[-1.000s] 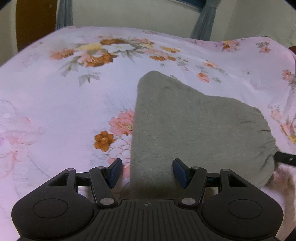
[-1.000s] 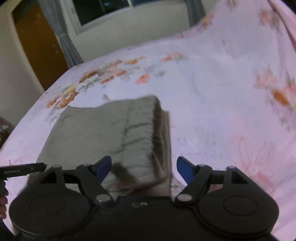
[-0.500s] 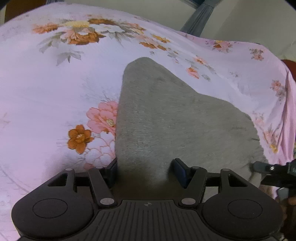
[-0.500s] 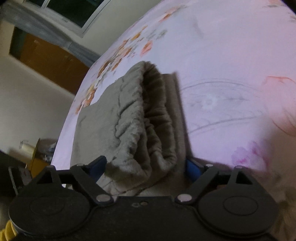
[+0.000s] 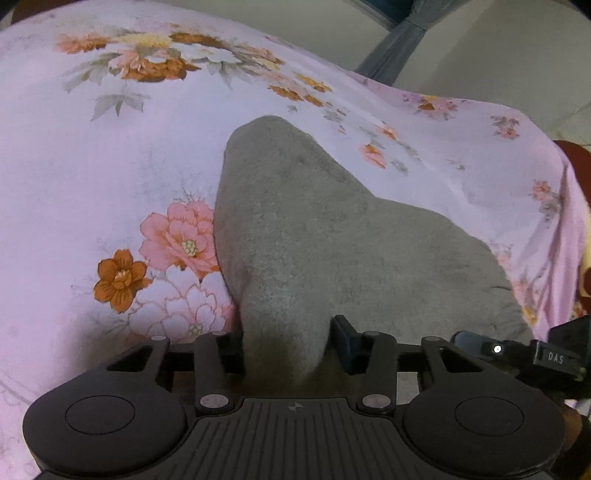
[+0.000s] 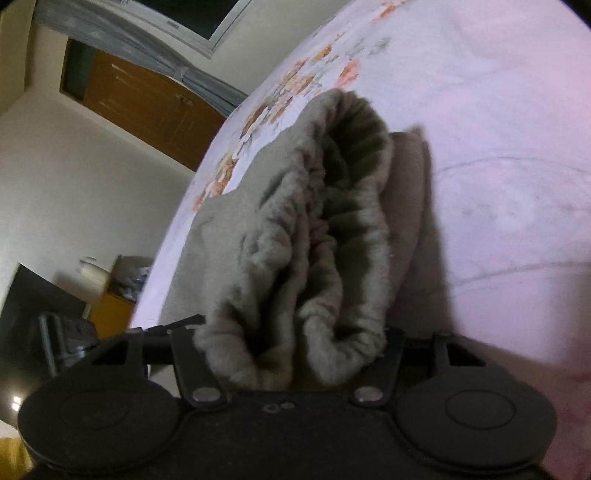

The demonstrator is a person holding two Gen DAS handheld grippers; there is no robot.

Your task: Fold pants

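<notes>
Home bedroom, shown by a bed [image 5: 110, 177] spread with a floral sheet, a wooden door [image 6: 147, 110], grey curtains [image 6: 207, 85], a window [image 6: 207, 18]

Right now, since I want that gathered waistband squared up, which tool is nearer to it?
Right. The right tool is closing round the bunched waistband of the pants. The left tool is closing on a plain edge, away from it.

Grey pants [image 5: 332, 240] on a pink bedsheet [image 5: 92, 177] (orange and pink flowers).

Both wrist views look steeply down from close range, sharing the grey pants [image 5: 314, 236] [image 6: 314, 229] (opposite ends).
</notes>
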